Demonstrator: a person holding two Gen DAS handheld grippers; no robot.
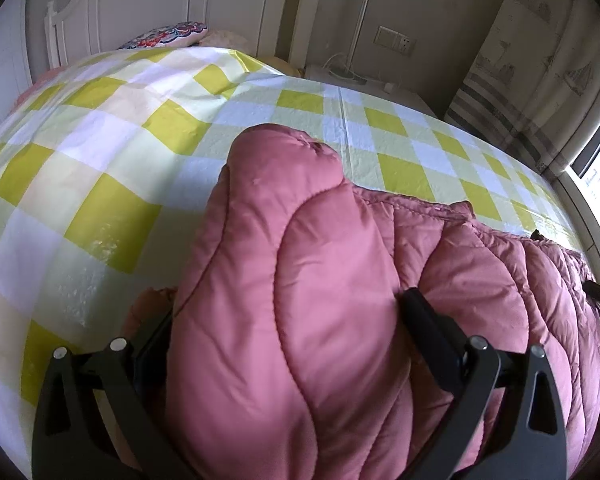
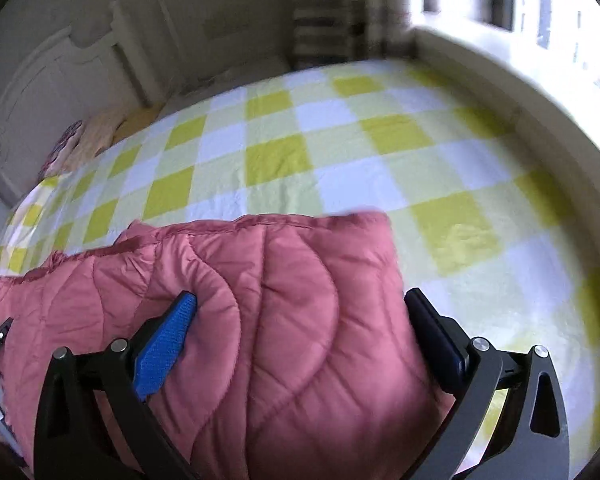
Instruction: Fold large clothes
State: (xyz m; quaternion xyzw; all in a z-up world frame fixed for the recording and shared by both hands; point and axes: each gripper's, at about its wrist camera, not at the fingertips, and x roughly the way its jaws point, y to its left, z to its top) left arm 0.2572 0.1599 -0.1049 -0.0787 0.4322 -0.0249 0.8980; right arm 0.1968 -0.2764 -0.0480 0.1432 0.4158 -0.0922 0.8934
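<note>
gripping: both tools hold one pink quilted down jacket (image 1: 300, 280) bunched between their fingers.
jackets: one, lying on the checked bedspread (image 1: 100, 160) toward its near edge, its stitched hem running along the far side of the bundle.
left gripper (image 1: 284, 316): fingers spread wide around a thick padded fold, pressed into it; its near-left finger is mostly hidden behind the fabric.
right gripper (image 2: 300, 312): fingers wide apart and clamped around the jacket's right end; one blue pad (image 2: 164, 344) shows on its left finger, dug into the padding.
pose: both tools low over the bed, pointing along it toward the headboard (image 1: 160, 4).
pillows: one patterned pillow (image 1: 168, 36) at the headboard end.
other: one wall socket plate (image 1: 396, 40) beyond the far corner; view from the right wrist is blurred.
</note>
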